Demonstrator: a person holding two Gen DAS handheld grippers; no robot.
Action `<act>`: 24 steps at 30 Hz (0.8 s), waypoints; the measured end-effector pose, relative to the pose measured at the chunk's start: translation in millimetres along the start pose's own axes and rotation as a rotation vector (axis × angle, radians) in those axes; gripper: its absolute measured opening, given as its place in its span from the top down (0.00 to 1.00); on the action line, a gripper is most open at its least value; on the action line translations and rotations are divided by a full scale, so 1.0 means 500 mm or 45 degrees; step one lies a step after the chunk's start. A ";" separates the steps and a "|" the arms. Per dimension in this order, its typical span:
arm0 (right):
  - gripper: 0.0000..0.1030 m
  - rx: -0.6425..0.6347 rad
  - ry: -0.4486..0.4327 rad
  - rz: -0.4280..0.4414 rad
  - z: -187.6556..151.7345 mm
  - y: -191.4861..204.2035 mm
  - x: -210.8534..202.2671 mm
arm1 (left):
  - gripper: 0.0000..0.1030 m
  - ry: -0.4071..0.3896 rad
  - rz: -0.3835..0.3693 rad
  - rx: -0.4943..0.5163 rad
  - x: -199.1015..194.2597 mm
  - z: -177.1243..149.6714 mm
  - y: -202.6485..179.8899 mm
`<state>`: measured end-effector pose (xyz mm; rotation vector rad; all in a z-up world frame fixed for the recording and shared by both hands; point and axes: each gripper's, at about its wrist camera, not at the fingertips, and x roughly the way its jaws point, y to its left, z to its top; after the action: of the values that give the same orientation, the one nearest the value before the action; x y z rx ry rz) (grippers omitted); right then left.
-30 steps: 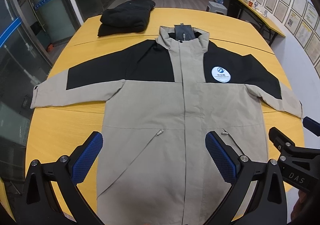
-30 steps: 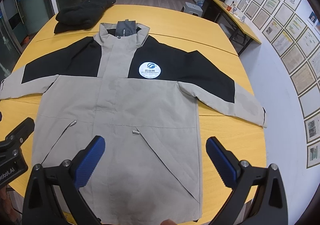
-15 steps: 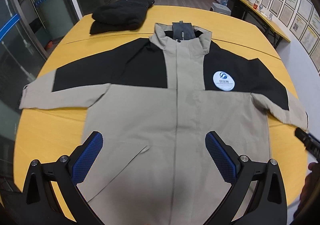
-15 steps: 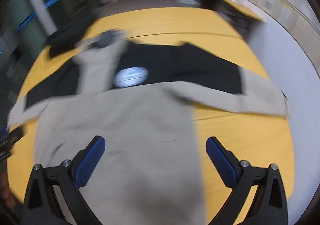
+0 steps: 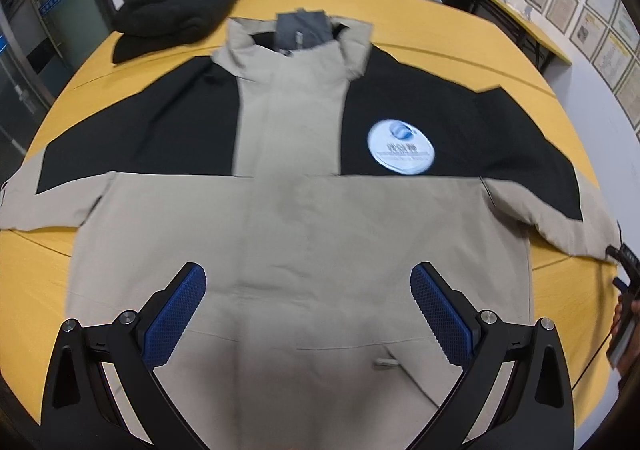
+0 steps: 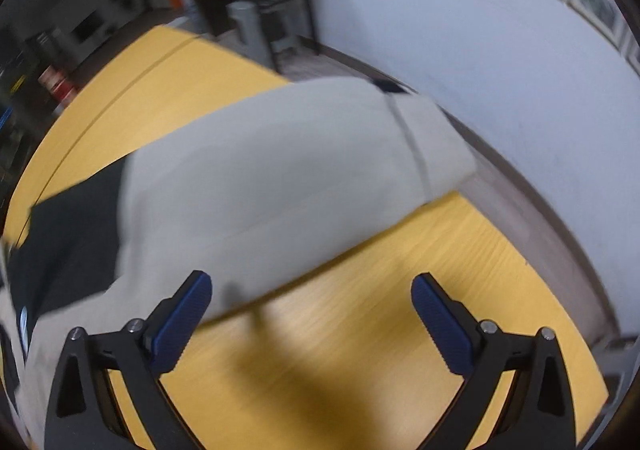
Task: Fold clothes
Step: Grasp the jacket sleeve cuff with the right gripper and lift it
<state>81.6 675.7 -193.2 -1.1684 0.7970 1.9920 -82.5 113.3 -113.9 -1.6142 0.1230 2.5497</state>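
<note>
A beige and black jacket (image 5: 296, 218) lies face up and spread flat on the yellow table (image 5: 36, 274), sleeves out to both sides, with a round white logo (image 5: 400, 146) on its chest. My left gripper (image 5: 308, 310) is open and empty above the jacket's lower front. My right gripper (image 6: 312, 314) is open and empty, hovering just before the jacket's right sleeve (image 6: 280, 178), whose cuff (image 6: 436, 142) lies near the table's edge. The right gripper also shows at the right edge of the left wrist view (image 5: 624, 282).
A folded black garment (image 5: 180, 10) lies at the table's far left. A side desk (image 5: 508, 14) with a plant stands along the right wall. In the right wrist view a white wall (image 6: 500, 62) and floor lie past the table edge.
My right gripper has swung right and moved close to the right sleeve's cuff end. My left gripper has moved forward over the jacket's body. Both stay open.
</note>
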 end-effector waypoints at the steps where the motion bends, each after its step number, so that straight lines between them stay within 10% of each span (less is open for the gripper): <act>1: 0.05 -0.002 -0.024 -0.016 0.006 -0.005 0.008 | 0.00 0.005 0.000 0.010 0.005 -0.001 -0.010; 6: 0.38 -0.095 -0.100 -0.128 0.021 0.020 0.017 | 0.00 0.030 -0.012 0.039 0.024 -0.006 -0.046; 8: 0.78 -0.079 -0.120 -0.141 0.027 0.013 0.014 | 0.00 0.035 -0.010 0.045 0.030 -0.005 -0.051; 10: 0.88 -0.055 -0.138 -0.148 0.033 0.002 0.010 | 0.00 0.035 -0.008 0.055 0.033 -0.006 -0.054; 17: 0.99 -0.116 -0.348 -0.141 0.027 0.050 -0.089 | 0.00 0.012 -0.016 0.058 0.028 -0.016 -0.023; 24: 0.99 -0.576 -0.728 0.087 -0.070 0.378 -0.322 | 0.00 -0.050 -0.054 -0.024 -0.001 -0.024 0.094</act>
<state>5.6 499.4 -32.2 -0.7264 0.0975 2.4671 -78.7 65.1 -118.5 -1.5550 0.0605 2.5563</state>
